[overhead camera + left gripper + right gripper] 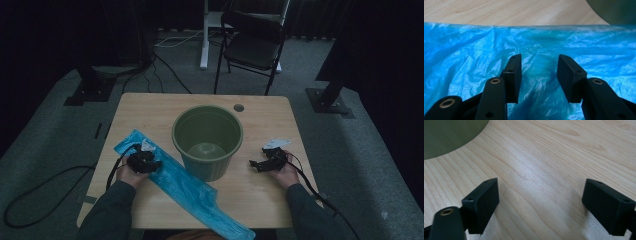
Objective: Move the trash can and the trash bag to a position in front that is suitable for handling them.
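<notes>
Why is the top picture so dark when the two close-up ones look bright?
High view: dim all over, room behind nearly black, bucket and bag murky. Left gripper view: bright, bag shiny and crinkled, far edge soft. Right gripper view: bright, pale sheen on the table, jaws slightly blurred.

Both forearms reach in from below, a gripper in each hand. The left gripper (144,161) has jaws parted; the right gripper (260,164) gapes wider.

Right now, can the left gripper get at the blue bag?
Probably yes. The left gripper hovers right over the blue bag, jaws apart with the plastic lying flat beneath and between them, nothing in the way. The green bucket stands off to the side. The film lies flat, so pinching up a fold may take care.
</notes>
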Demonstrator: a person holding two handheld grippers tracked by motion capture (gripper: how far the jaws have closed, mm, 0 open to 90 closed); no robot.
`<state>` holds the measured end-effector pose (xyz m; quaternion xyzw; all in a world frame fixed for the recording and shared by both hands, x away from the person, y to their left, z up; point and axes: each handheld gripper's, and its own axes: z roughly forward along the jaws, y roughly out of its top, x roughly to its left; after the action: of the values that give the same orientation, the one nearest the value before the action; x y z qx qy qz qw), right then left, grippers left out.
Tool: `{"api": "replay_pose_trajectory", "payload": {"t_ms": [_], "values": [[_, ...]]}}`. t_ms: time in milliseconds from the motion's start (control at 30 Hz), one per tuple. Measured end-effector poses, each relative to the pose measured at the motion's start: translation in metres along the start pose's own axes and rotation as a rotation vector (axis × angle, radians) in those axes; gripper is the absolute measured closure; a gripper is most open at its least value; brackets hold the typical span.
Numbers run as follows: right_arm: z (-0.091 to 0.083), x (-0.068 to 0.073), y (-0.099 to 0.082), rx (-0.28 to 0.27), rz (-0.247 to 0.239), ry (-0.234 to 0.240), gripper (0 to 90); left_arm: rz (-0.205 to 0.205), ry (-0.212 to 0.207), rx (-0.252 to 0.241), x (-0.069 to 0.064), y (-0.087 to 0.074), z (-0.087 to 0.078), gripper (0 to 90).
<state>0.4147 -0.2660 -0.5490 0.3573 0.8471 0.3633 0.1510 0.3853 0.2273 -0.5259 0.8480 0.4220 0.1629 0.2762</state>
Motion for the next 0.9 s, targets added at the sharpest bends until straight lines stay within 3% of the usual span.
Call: {"api": "replay_pose_trajectory", "payload": {"t_ms": [167, 200, 300, 433, 467, 500, 633, 700, 900], "values": [[0.000, 0.000, 0.001, -0.018, 0.002, 0.000, 24.5, -0.013, 0.020, -0.013, 0.008, 0.006, 0.006, 59.8], [0.000, -0.001, 0.001, -0.018, 0.003, -0.001, 27.1, -0.019, 0.041, -0.019, 0.013, 0.012, 0.011, 61.1], [0.000, -0.001, 0.002, -0.017, 0.004, -0.003, 28.8, -0.034, 0.059, -0.025, 0.018, 0.017, 0.016, 62.6], [-0.001, 0.002, 0.009, 0.013, 0.005, -0.003, 48.5, -0.106, 0.120, -0.031, 0.030, 0.031, 0.026, 62.6], [-0.001, 0.002, 0.009, 0.013, 0.005, -0.003, 48.5, -0.106, 0.120, -0.031, 0.030, 0.031, 0.026, 62.1], [-0.002, 0.005, 0.014, 0.039, 0.007, 0.002, 52.8, -0.111, 0.095, -0.066, 0.027, 0.036, 0.021, 61.5], [-0.005, 0.012, 0.024, 0.010, -0.012, 0.024, 54.6, -0.094, 0.058, -0.115, 0.017, 0.044, 0.012, 59.5], [-0.006, 0.018, 0.036, -0.025, -0.016, 0.049, 54.9, -0.096, 0.000, -0.153, 0.007, 0.051, 0.007, 58.6], [-0.002, 0.032, 0.064, -0.103, -0.015, 0.089, 56.1, -0.066, -0.100, -0.200, -0.018, 0.067, 0.007, 57.9]]}}
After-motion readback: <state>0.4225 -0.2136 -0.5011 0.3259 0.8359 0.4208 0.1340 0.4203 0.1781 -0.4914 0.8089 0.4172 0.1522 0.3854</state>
